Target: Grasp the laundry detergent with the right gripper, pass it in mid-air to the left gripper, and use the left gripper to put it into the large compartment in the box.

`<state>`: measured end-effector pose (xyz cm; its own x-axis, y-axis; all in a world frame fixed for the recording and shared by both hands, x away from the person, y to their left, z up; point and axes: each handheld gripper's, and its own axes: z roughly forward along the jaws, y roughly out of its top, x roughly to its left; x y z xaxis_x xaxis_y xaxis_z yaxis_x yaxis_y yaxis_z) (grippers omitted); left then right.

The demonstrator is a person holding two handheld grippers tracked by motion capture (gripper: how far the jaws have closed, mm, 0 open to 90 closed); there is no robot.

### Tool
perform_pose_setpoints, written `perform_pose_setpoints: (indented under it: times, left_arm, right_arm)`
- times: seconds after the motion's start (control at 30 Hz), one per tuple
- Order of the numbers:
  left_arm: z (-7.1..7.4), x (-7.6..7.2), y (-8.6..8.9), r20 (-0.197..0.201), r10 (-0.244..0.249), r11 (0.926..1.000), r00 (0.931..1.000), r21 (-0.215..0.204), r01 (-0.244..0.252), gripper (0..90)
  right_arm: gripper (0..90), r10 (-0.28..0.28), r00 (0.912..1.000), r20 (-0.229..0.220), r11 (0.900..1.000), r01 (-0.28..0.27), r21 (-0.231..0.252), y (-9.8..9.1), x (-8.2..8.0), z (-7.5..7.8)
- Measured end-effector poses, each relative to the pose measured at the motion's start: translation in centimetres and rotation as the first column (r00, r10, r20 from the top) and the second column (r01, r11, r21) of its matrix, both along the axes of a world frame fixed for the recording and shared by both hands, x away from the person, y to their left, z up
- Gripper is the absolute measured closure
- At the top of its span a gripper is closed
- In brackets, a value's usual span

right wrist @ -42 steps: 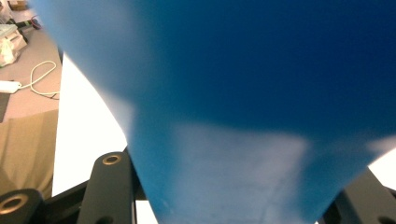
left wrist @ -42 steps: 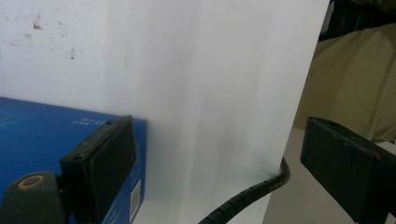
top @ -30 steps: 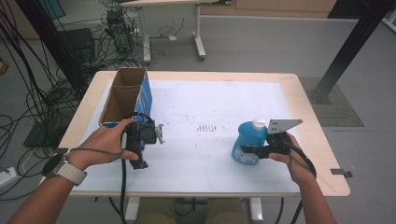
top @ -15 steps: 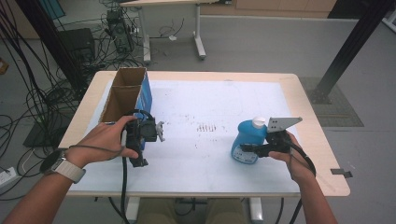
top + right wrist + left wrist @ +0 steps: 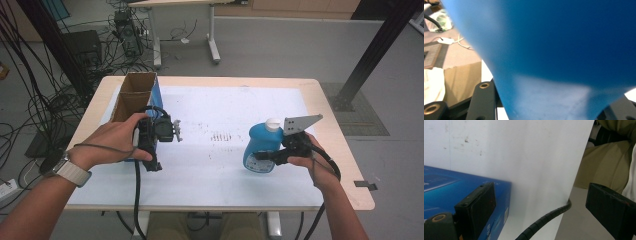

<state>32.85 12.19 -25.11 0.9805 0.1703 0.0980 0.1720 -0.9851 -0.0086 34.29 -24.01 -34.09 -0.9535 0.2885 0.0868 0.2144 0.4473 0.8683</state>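
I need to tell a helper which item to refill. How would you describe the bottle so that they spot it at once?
Start at the white-topped table. Near its right edge the right gripper clamps a blue bottle. Unlike the blue cardboard box at the left, it is rounded plastic with a white cap.

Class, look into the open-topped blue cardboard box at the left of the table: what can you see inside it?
In the high view the blue cardboard box shows brown inner walls and a divider making two compartments, with nothing visible in either. The near compartment's bottom is hidden by the hand holding the left gripper.
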Motion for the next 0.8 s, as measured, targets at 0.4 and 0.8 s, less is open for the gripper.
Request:
perform_pose_setpoints:
  times: [0.4, 0.8]
  left_arm:
    - [3.4, 0.9, -2.8, -0.018, -0.033, 0.9992, 0.9993, 0.022, 0.033, 10.5]
    - [6.6, 2.4, -4.9, -0.007, -0.052, 0.9986, 0.9986, 0.003, 0.052, 9.9]
  right_arm:
    - [44.2, 0.061, 0.9981, 0.006, 0.9981, -0.061, -0.006, 1.6, 0.2, 2.2]
    - [44.3, 0.111, 0.9937, 0.010, 0.9935, -0.111, -0.024, 3.4, 0.5, 3.4]
